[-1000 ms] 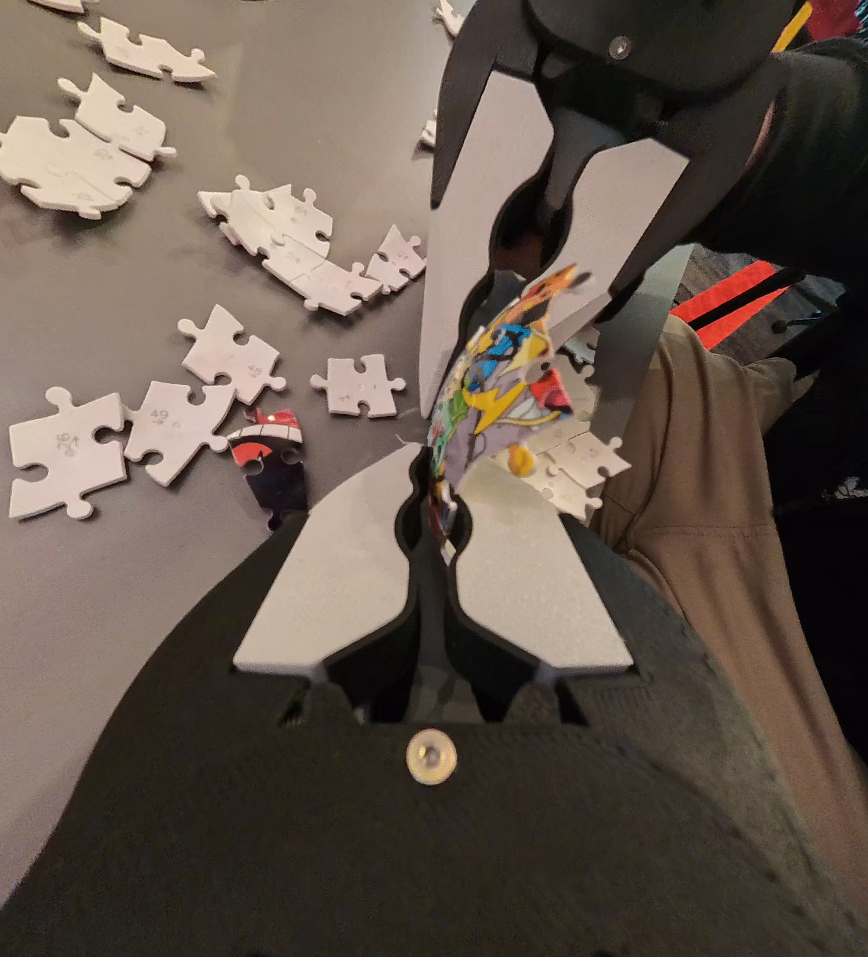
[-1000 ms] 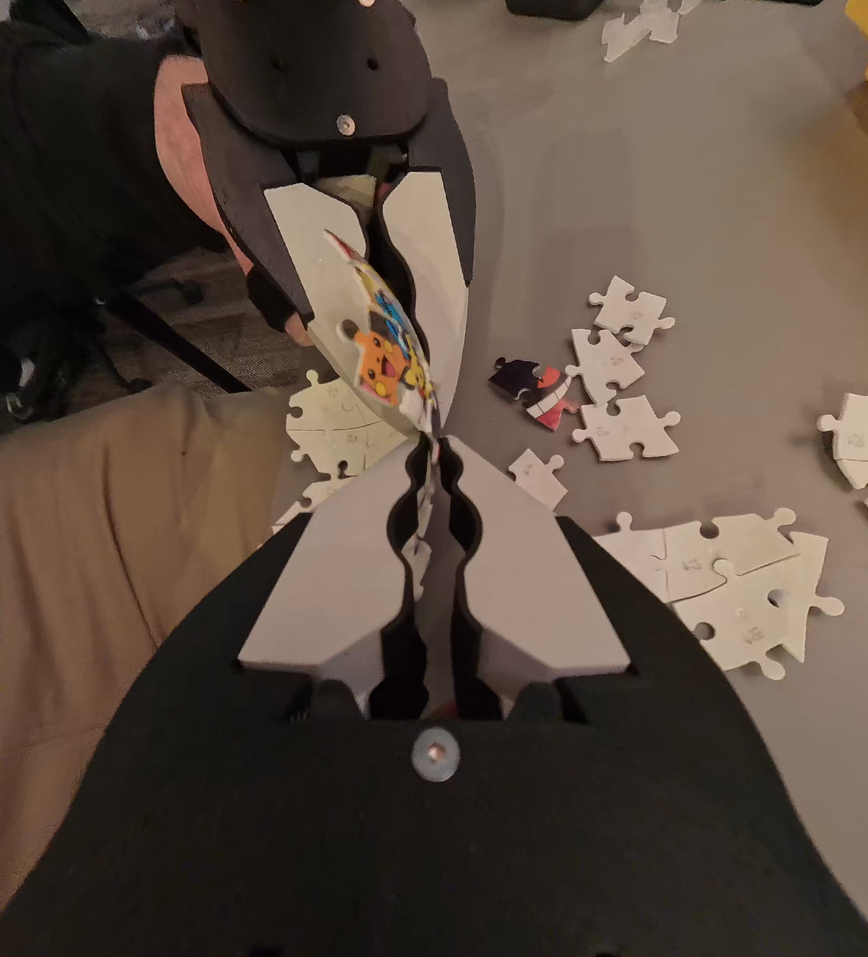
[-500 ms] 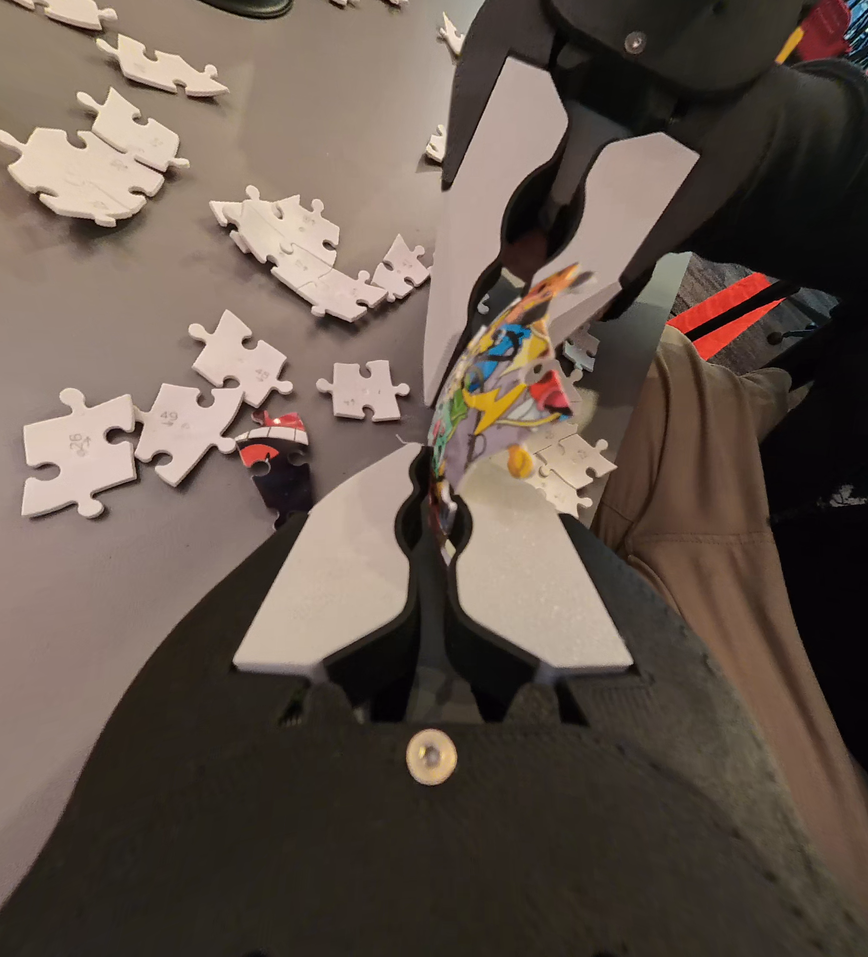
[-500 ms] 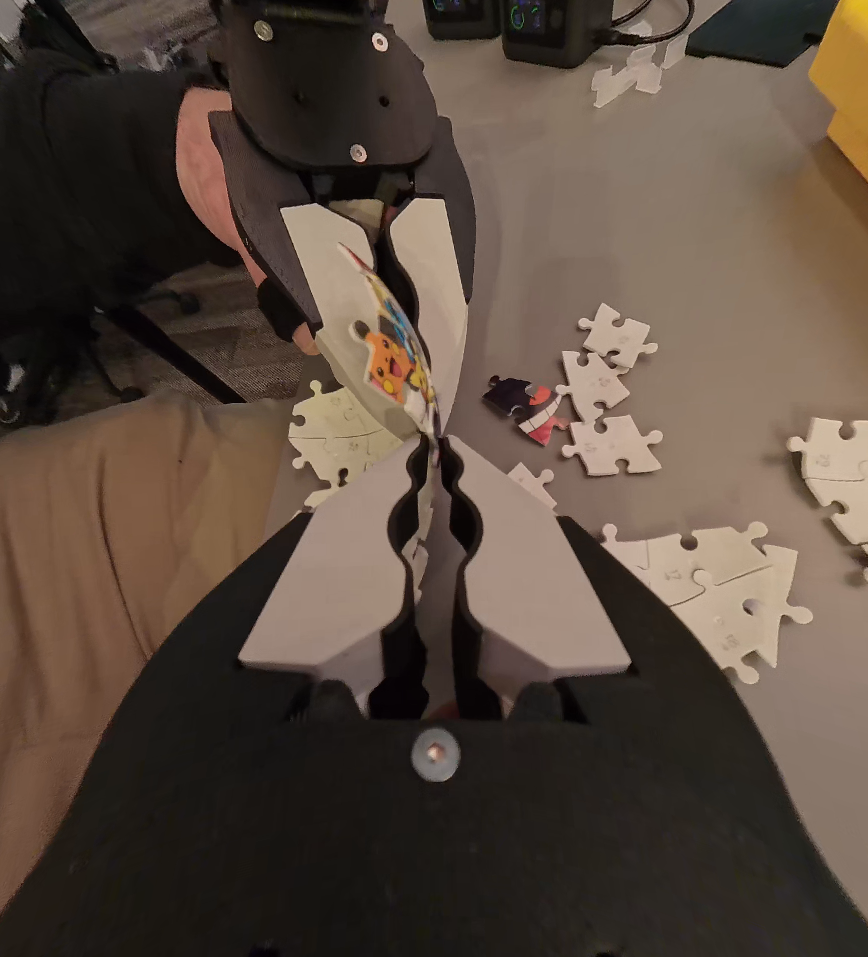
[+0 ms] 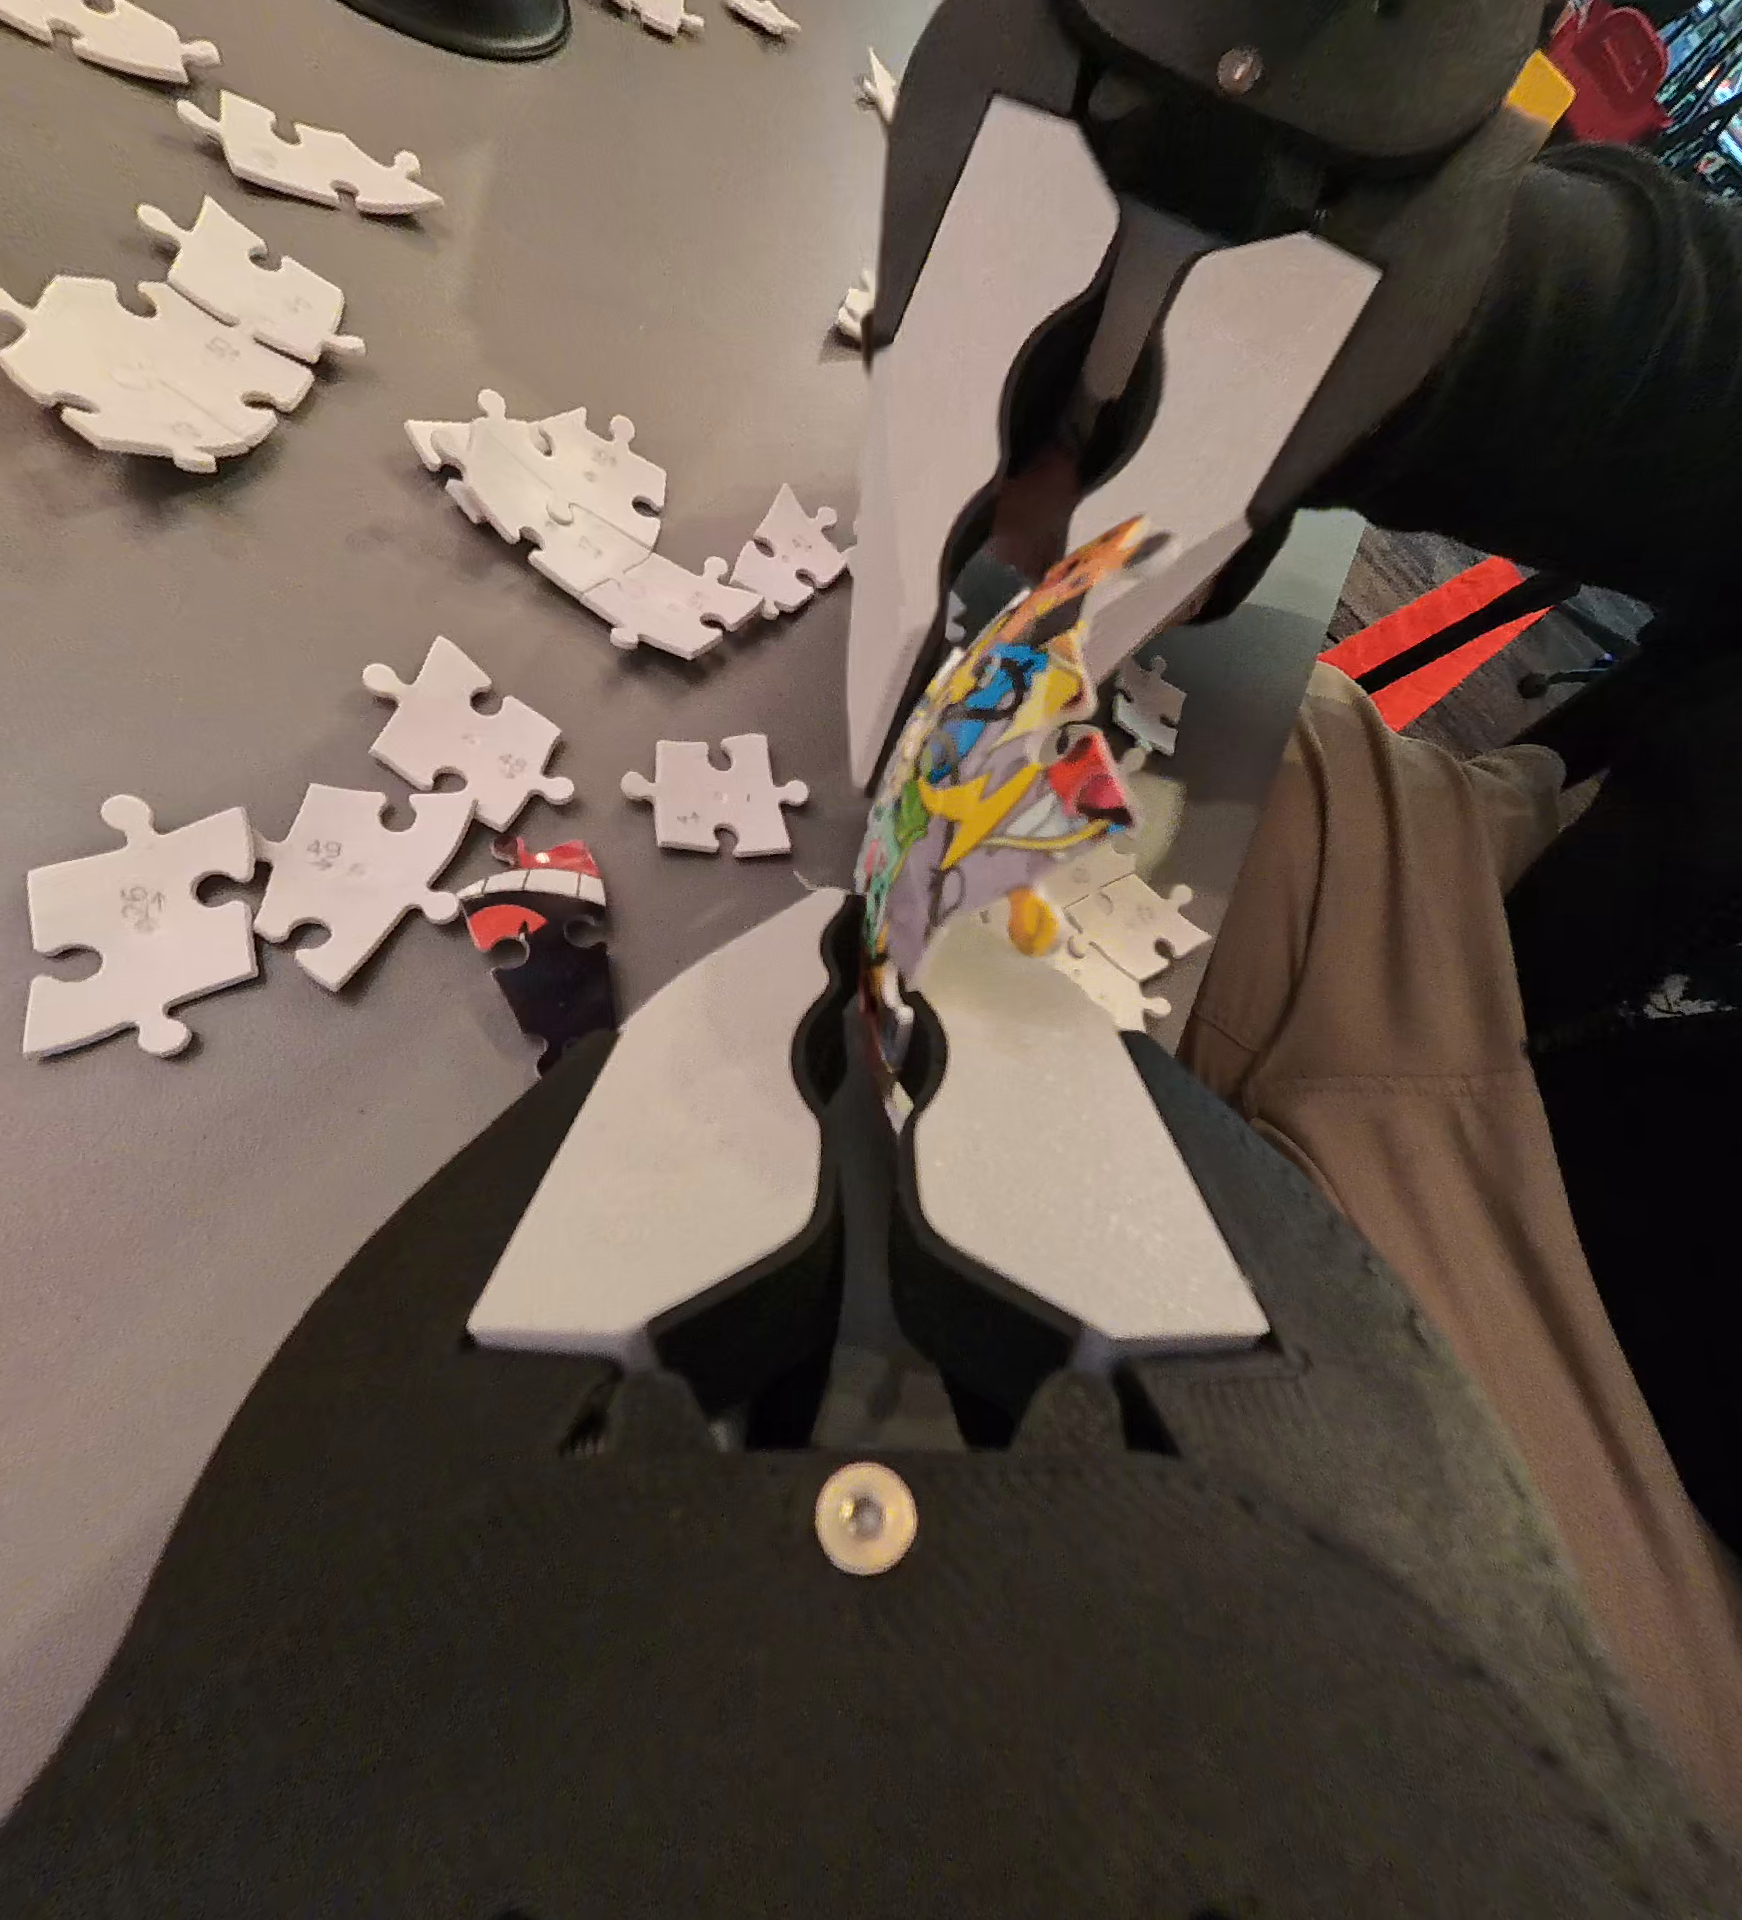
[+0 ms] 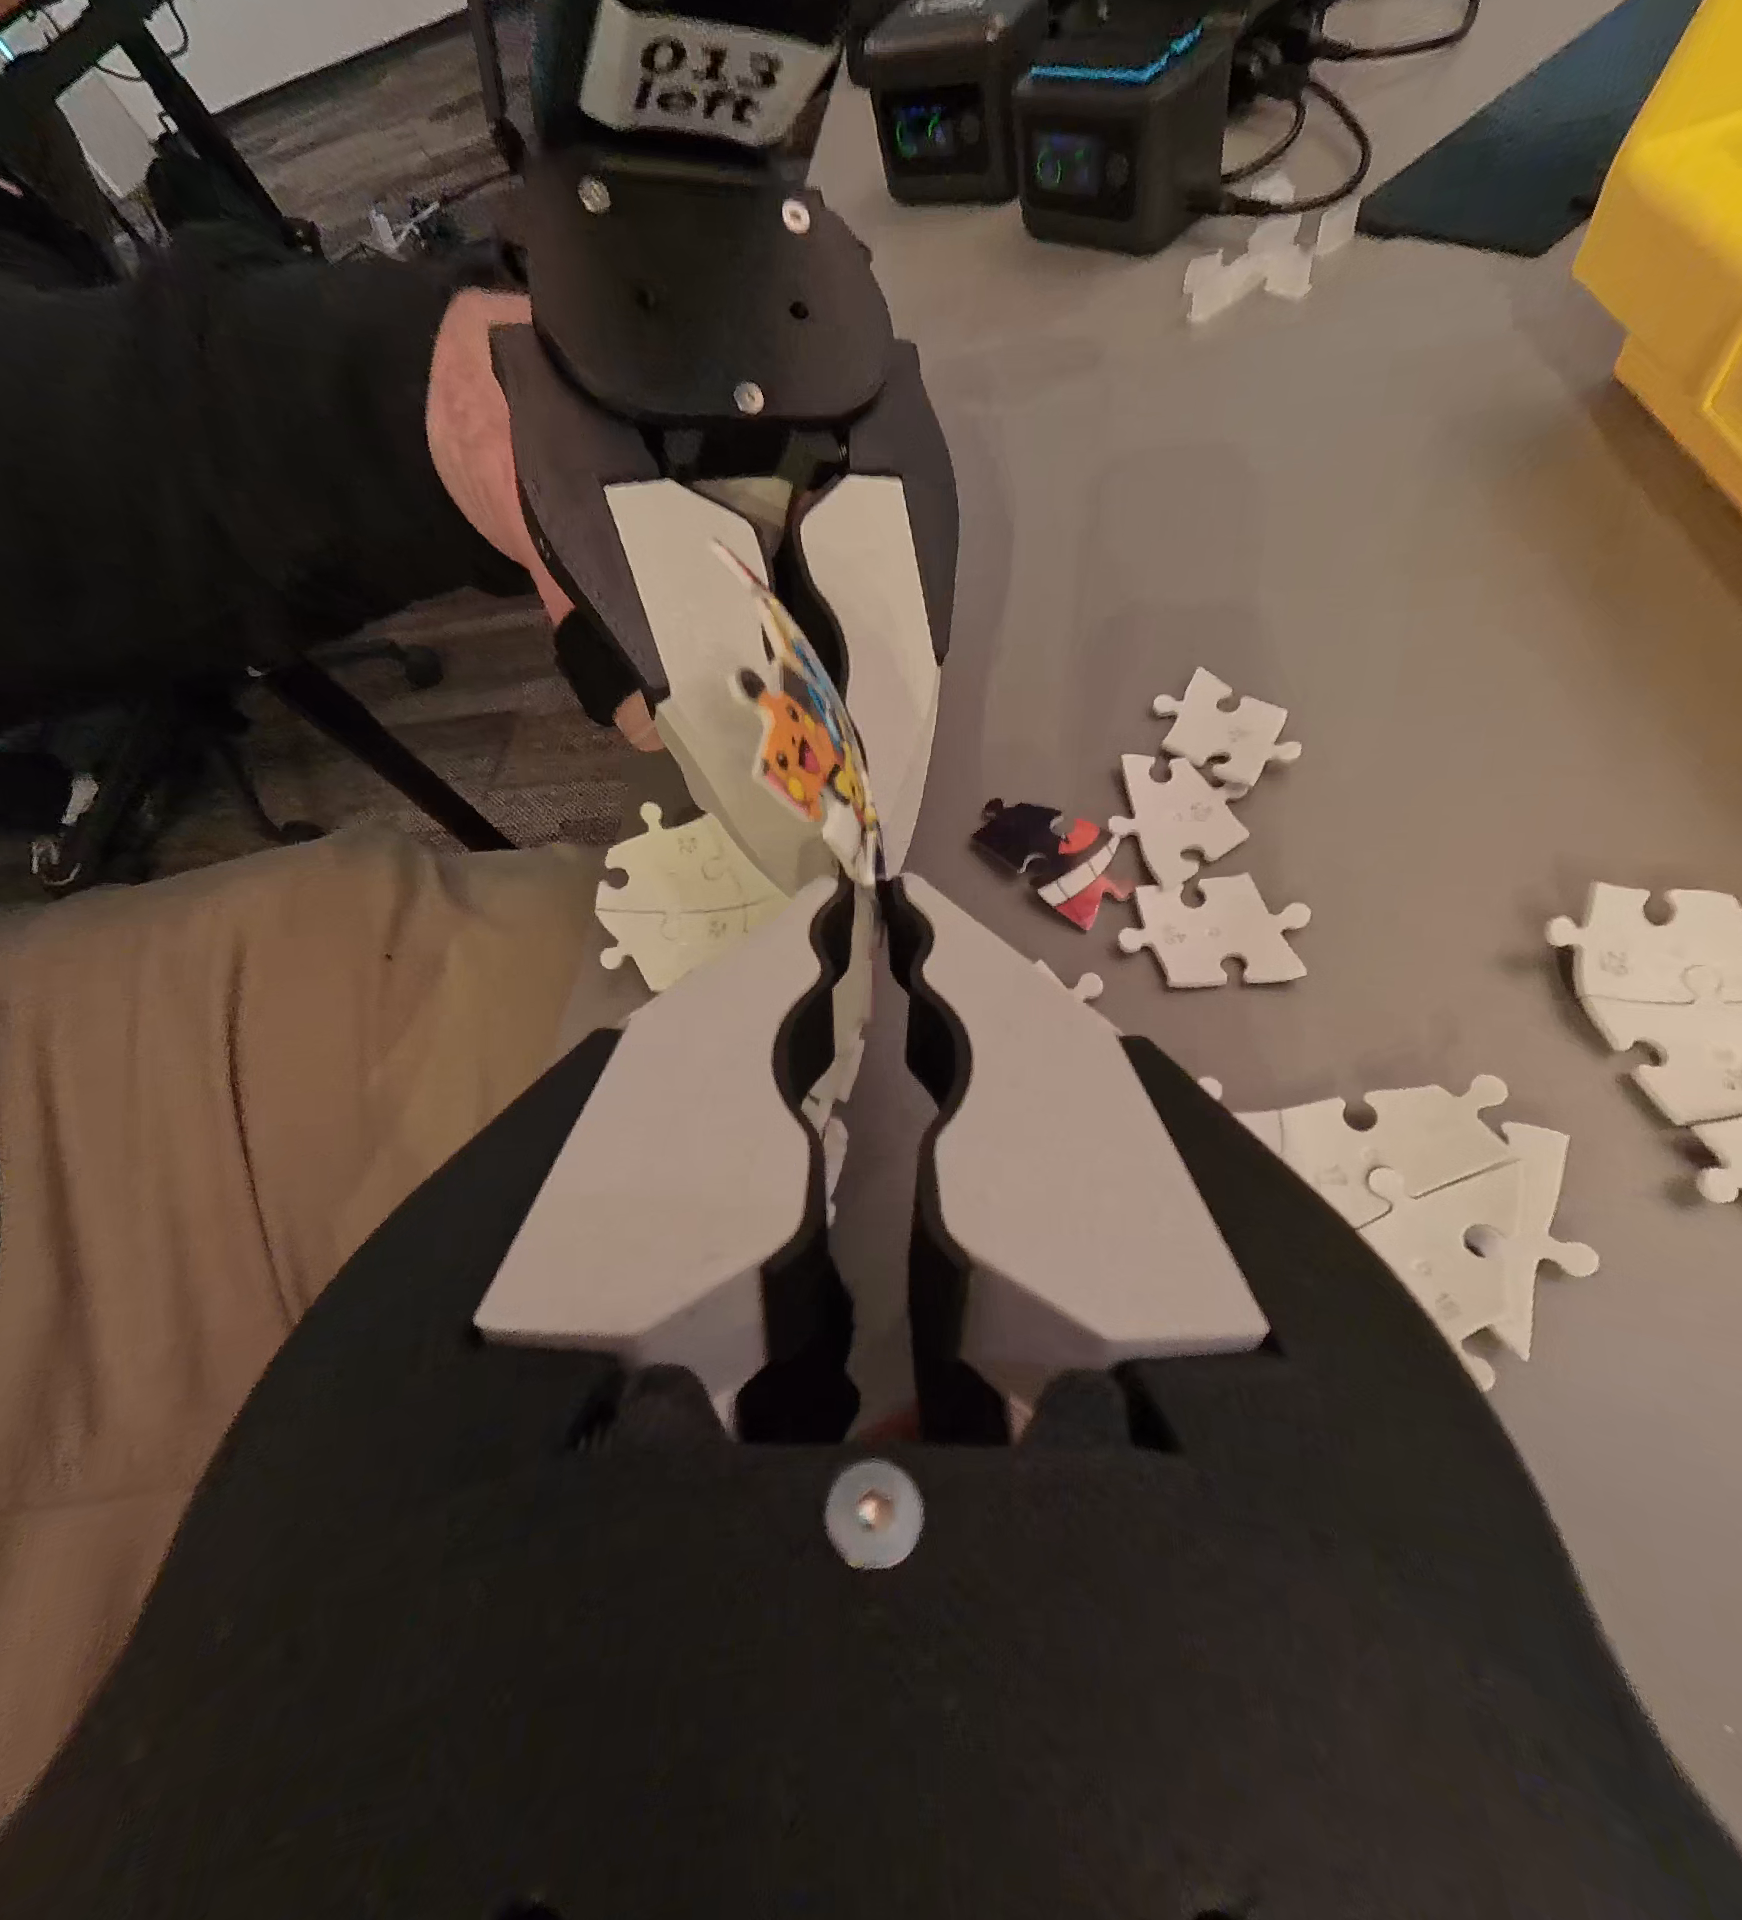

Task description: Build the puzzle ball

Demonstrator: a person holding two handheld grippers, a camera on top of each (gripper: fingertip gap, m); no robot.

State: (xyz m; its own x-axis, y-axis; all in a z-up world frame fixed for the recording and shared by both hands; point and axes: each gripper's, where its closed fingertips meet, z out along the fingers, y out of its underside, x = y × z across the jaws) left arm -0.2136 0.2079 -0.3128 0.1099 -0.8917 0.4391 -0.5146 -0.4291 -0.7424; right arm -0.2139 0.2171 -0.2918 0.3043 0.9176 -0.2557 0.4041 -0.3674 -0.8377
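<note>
You hold the curved, brightly printed section of joined plastic puzzle pieces (image 5: 992, 790) in the air above the near edge of the grey table (image 5: 67, 1299), over your tan-trousered lap, and it is pinched from both ends. It looks light and thin, stiff within each piece but probably loose at the interlocking seams, so it may fold or pop apart if you twist it; take it by the flat of a piece close to a seam, not by a knob or a free edge. Your left gripper (image 5: 872, 935) has its pale grey fingers (image 5: 701, 1122) pressed nearly together on the section's lower edge. Your right gripper (image 6: 872, 894) is likewise closed down thin on the opposite edge, its tips almost meeting the left gripper's tips. Beyond the section, on the table, lie loose white face-down puzzle pieces (image 5: 721, 795), several already joined into small curved strips (image 5: 576, 530), and one dark red-and-navy printed piece (image 5: 540, 935) face up just beside the left gripper. A yellow plastic bin (image 6: 1719, 291) stands at the table's far right.
</note>
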